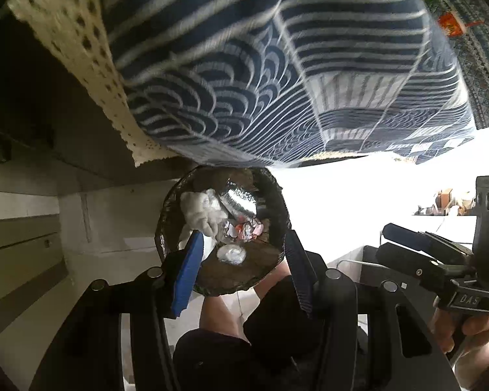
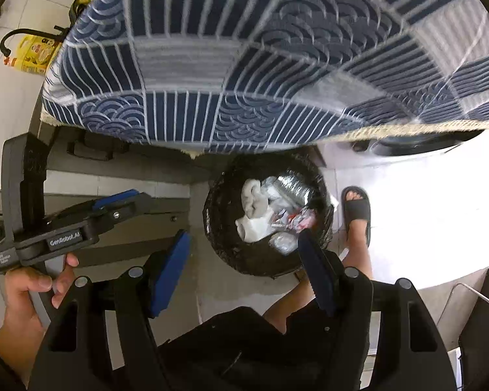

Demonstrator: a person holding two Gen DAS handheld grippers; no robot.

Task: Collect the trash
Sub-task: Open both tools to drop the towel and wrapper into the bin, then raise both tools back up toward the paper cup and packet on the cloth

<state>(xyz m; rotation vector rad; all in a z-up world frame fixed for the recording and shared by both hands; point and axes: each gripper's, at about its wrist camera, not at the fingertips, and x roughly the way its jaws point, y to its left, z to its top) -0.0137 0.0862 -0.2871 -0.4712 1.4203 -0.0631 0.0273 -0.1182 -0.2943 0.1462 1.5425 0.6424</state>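
A: Where's the trash right now?

B: Down in the bin (image 1: 223, 234), a round black-lined one on the floor just past the edge of the table with the blue patterned cloth (image 2: 260, 65). Inside it: a crumpled white tissue (image 2: 252, 210), a clear shiny plastic wrapper (image 2: 291, 184), some red-and-white scraps (image 2: 298, 220), and a small whitish wad (image 2: 283, 242) nearest the person.

A: And the grippers?

B: Both hang above it, looking down. The left gripper (image 1: 243, 272) sits almost straight over the bin's mouth, fingers spread wide with nothing between them. The right gripper (image 2: 244, 272) is also wide open and empty, with the bin ahead and a little toward its right finger.

A: So which one's nearer?

B: The left, I'd say; the bin is centred between its pads. (The bin is round, so no long axis to line up with.)

A: Anything else around?

B: A foot in a black sandal (image 2: 357, 211) just beside the bin, and a yellow bottle (image 2: 32, 55) on the floor well off behind the table. No loose trash shows on the cloth, so what remains to collect I can't tell.
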